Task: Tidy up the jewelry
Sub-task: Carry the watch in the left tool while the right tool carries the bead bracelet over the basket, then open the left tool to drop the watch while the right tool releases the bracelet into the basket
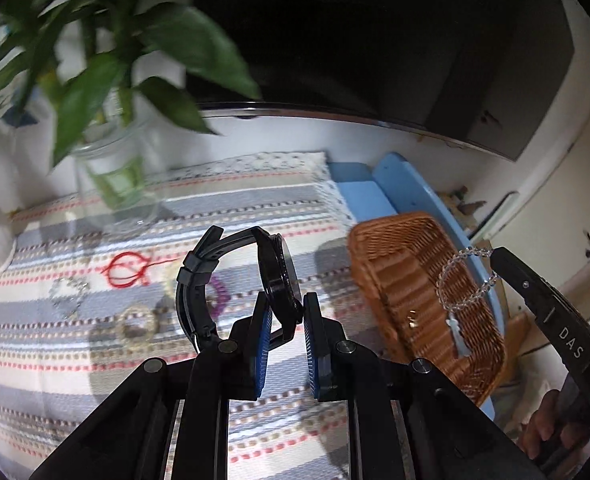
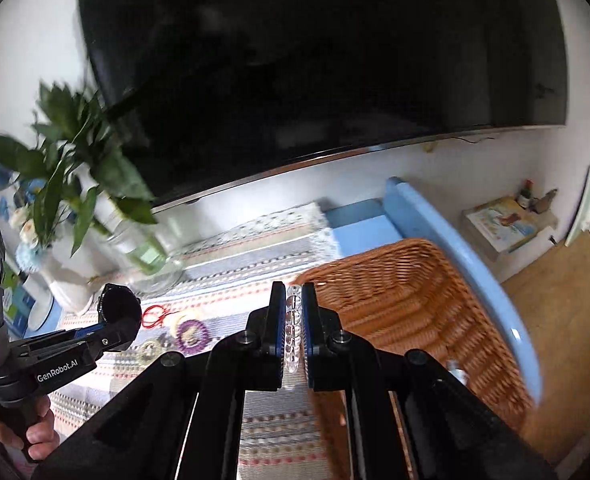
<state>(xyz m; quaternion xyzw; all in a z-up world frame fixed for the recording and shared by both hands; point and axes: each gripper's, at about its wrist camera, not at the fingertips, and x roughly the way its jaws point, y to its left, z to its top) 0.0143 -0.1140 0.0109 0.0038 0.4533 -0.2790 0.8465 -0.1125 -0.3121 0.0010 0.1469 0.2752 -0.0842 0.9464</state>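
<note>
Indoors, striped woven cloth (image 1: 95, 360) under dark TV (image 2: 315, 60), left tool (image 1: 287, 320) gripping black watch (image 1: 275, 276), right tool (image 2: 293, 320) pinching clear bead bracelet (image 2: 293, 332)

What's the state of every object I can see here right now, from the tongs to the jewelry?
Left gripper: shut on the black wristwatch, lifted off the cloth.
Right gripper: shut on the clear bead bracelet, dangling over the basket.
Brown wicker basket: upright, a small gold piece inside.
Red string bracelet: lying flat on the striped cloth.
Purple bead bracelet: lying on the cloth.
Glass jar: upright, holding green stems.
</note>
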